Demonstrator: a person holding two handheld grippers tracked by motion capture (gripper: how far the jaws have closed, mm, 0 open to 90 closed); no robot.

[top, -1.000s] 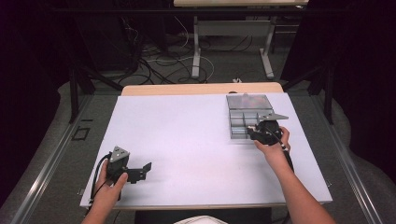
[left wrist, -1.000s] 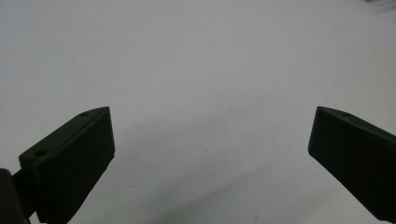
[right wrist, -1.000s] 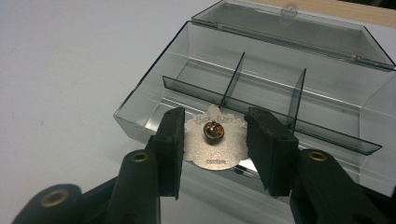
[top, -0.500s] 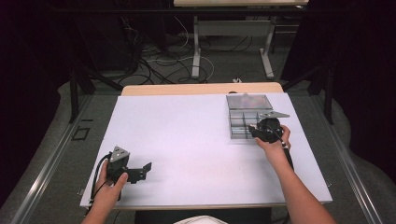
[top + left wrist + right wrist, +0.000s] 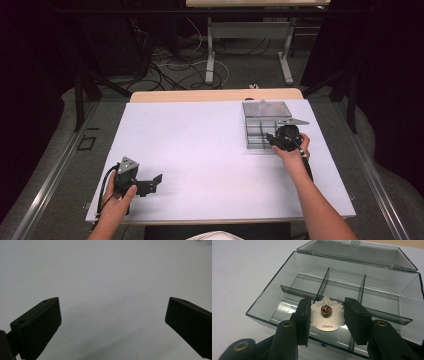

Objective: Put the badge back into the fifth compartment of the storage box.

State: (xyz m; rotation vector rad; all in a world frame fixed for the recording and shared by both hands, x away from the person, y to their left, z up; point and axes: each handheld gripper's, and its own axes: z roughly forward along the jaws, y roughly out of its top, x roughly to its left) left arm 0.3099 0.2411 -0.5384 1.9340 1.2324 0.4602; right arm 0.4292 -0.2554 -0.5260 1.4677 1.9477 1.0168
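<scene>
Right gripper view: our right gripper (image 5: pixel 327 315), clamped on the pin badge (image 5: pixel 327 315), hovers over the compartment box (image 5: pixel 265 298); we should lower before releasing. Left gripper (image 5: pixel 150 182) jaws apart, idle.

High view: fixed above the near edge, facing forward and down over the whole worktop (image 5: pixel 210 145). Left tool view: close, low over bare worktop. Right tool view: close on the compartment box (image 5: pixel 337 297), also seen from high (image 5: pixel 262 125).
</scene>
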